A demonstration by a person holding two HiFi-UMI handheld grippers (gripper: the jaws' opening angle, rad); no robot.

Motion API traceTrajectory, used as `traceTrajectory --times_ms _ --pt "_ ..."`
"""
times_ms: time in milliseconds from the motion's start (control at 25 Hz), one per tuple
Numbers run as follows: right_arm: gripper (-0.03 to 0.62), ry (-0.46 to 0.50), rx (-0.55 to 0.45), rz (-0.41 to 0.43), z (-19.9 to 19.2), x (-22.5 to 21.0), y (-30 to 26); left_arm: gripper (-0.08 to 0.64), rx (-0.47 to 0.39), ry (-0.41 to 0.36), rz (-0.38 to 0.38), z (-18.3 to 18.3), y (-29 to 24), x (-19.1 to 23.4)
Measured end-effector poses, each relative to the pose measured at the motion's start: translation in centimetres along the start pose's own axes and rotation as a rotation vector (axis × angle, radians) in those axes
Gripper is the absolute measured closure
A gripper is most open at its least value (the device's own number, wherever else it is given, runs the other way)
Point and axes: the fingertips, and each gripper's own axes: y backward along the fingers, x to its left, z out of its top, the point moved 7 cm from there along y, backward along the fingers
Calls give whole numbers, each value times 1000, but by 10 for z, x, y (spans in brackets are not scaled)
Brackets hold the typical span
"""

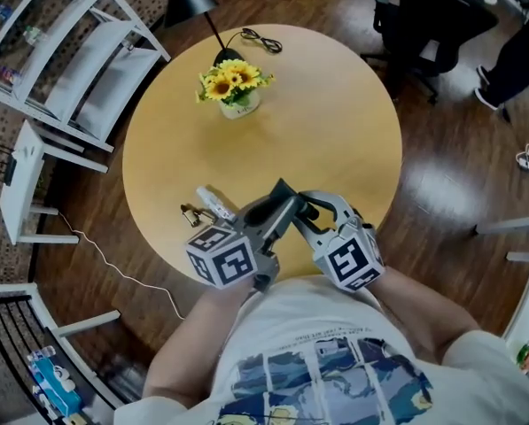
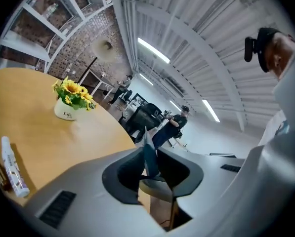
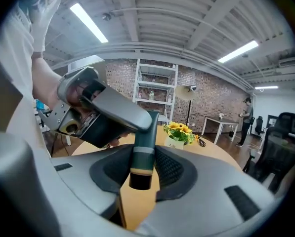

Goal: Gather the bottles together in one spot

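One green tube (image 3: 142, 152), one white tube (image 1: 215, 204), one flowerpot (image 1: 237, 104).

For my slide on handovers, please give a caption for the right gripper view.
The right hand-held gripper and the left hand-held gripper grip one dark green tube over a wooden table.

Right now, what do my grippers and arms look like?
Both are light grey shells with dark pads: left claw, right claw. Each carries a white cube with black square markers. You wear a white short-sleeved T-shirt with blue print.
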Motion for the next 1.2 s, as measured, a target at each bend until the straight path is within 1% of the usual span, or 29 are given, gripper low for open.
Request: traceTrajectory --times_ms 80,120,160,240,320,360,400,480,520,600,720,800,840,920,960,1040,1120,1200 --pt "432 28 -3 23 0 2 1 480 7 -58 -8 0 2 -4" --pt "426 41 -5 52 0 2 2 483 13 -104 -5 1 4 -6" --pt "419 54 -6 89 0 2 4 483 23 -167 8 3 6 -9" --pt "422 93 -3 171 -1 -4 12 485 57 -336 57 9 8 -16" --pt "428 141 -4 253 6 -17 22 485 117 -502 76 15 10 -19" --pt "442 162 -7 299 13 -23 26 485 161 -574 69 15 12 -19" --pt "470 180 -8 344 24 -27 30 485 210 -645 56 14 14 -19" --pt "502 207 3 422 46 -31 34 485 300 -765 21 8 18 -20" --pt "502 220 19 459 56 -31 34 485 332 -803 -2 5 20 -22" --pt "502 246 67 553 69 -23 32 485 364 -838 -54 -2 23 -28" --pt "503 258 140 702 77 3 24 485 384 -852 -125 -11 34 -35" --pt "548 284 184 762 77 21 17 484 385 -861 -153 -14 45 -36" --pt "540 297 196 782 78 27 14 483 386 -869 -159 -15 50 -37" --pt "552 311 213 813 80 36 11 483 384 -880 -170 -18 59 -36" --pt "555 315 217 821 82 40 9 483 375 -871 -177 -19 63 -35" --pt "554 302 215 821 87 45 5 482 333 -821 -179 -19 72 -31" --pt "554 267 214 808 92 45 -2 472 283 -756 -135 -16 82 -20" --pt "554 248 218 781 96 41 -8 430 245 -703 -47 -13 96 -6"
